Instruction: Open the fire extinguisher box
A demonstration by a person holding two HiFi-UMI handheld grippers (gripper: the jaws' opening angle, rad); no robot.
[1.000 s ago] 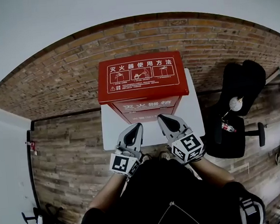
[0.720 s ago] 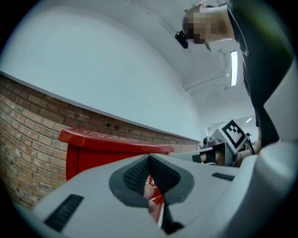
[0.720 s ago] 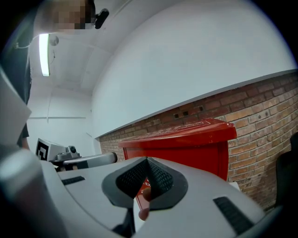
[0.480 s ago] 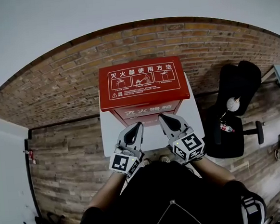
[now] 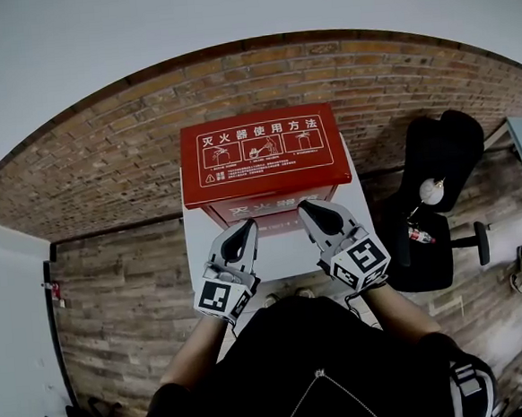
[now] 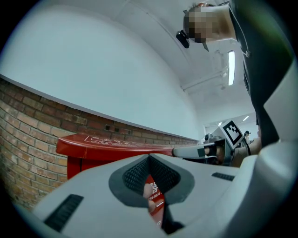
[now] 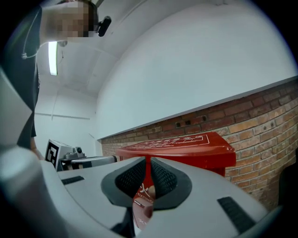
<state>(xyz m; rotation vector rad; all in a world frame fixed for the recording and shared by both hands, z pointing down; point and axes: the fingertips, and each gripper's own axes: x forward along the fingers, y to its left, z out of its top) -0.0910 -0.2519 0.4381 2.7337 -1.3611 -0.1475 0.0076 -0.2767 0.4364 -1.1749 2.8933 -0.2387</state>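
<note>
The red fire extinguisher box (image 5: pixel 263 158) stands on a white stand (image 5: pixel 286 246) against the brick wall, its lid down and printed with white instructions. My left gripper (image 5: pixel 247 224) and right gripper (image 5: pixel 308 207) point level at the box's front, side by side just under the lid's front edge. Both are shut with nothing between the jaws. Whether the tips touch the box cannot be told. In the left gripper view the box (image 6: pixel 93 146) lies ahead of the shut left gripper (image 6: pixel 150 160). In the right gripper view the lid (image 7: pixel 186 144) sits just beyond the shut right gripper (image 7: pixel 149 163).
A black office chair (image 5: pixel 439 189) with a small bottle (image 5: pixel 418 234) on it stands to the right of the stand. The brick wall (image 5: pixel 104 152) runs behind the box. A white wall (image 5: pixel 17 303) borders the wooden floor (image 5: pixel 123 286) at the left.
Both grippers have edged up toward the box's front edge and spread slightly apart. Their jaws have stayed shut.
</note>
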